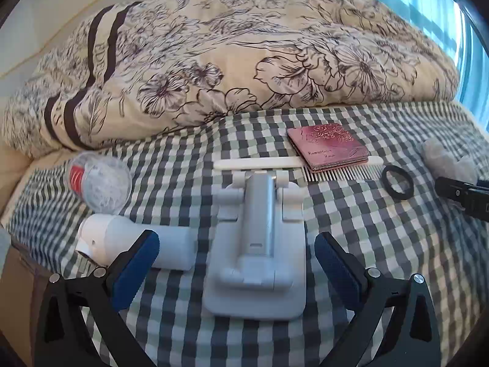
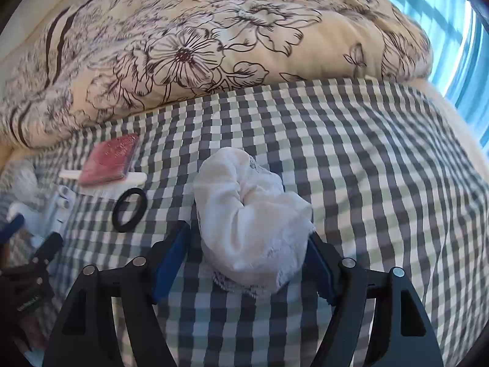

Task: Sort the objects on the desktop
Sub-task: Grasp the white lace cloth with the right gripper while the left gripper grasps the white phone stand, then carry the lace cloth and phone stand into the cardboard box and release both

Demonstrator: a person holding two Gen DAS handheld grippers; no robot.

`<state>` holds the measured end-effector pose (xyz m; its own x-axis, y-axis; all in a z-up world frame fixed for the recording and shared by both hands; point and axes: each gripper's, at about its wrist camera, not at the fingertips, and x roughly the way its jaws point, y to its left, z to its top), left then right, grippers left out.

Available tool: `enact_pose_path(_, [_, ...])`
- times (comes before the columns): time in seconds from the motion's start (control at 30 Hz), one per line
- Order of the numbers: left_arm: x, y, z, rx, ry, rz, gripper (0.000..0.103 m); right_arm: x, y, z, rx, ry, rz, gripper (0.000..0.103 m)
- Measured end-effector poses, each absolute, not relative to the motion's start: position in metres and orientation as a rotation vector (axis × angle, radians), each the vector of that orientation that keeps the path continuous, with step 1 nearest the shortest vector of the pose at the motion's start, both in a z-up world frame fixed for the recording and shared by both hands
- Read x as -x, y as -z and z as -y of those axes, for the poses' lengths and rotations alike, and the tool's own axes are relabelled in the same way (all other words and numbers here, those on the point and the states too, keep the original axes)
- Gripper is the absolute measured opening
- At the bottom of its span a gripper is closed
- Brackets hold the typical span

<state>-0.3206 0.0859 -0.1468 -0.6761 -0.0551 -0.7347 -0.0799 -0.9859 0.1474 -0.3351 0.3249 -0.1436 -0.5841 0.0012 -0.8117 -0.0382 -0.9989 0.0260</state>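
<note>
My left gripper (image 1: 237, 244) is open, its blue pads on either side of a grey folding phone stand (image 1: 256, 275) that lies flat on the checked sheet (image 1: 351, 244). A white bottle (image 1: 128, 244) lies just left of it, partly behind the left finger (image 1: 137, 263). My right gripper (image 2: 247, 244) is open around a white lacy scrunchie (image 2: 250, 223); the right pad touches it and the left pad stands a little apart. A black ring (image 2: 130, 210), a white comb (image 1: 275, 163) and a pink square case (image 1: 330, 146) on top of the comb lie between the two grippers.
A clear round container with a red label (image 1: 97, 180) lies at the left, behind the bottle. A bulky floral duvet (image 1: 229, 61) is heaped along the far side of the bed. A bright window (image 2: 458, 30) is at the far right. Bare checked sheet (image 2: 382, 183) stretches right of the scrunchie.
</note>
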Motion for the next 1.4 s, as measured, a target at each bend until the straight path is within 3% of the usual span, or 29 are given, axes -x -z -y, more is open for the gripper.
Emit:
enact_pose_path(0.3, [0.331,0.155,-0.110,1.280,-2.719,-0.222,0.103,0.338,0.147,-0.322,1.422,-2.778,-0.020,0.073])
enact_pose_path(0.47, [0.348,0.162,-0.078,1.409,-2.670,0.054,0.101,0.340,0.146,-0.323,1.443,-2.776,-0.008,0.069])
enact_pose_path(0.5, [0.349,0.162,-0.074,1.413,-2.659,0.080,0.098,0.340,0.145,-0.322,1.447,-2.768,0.001,0.045])
enact_pose_path(0.57, [0.348,0.158,-0.075,1.415,-2.666,-0.022,0.067,0.336,0.140,-0.325,1.459,-2.769,-0.010,0.015])
enact_pose_path(0.93, [0.308,0.121,-0.059,1.394,-2.709,-0.065,0.066,0.288,0.094,-0.329,1.422,-2.865,-0.156,0.015])
enact_pose_path(1.4, [0.206,-0.052,-0.034,0.978,-2.824,-0.005,0.066,0.204,-0.015,-0.251,1.305,-3.072,-0.107,0.015])
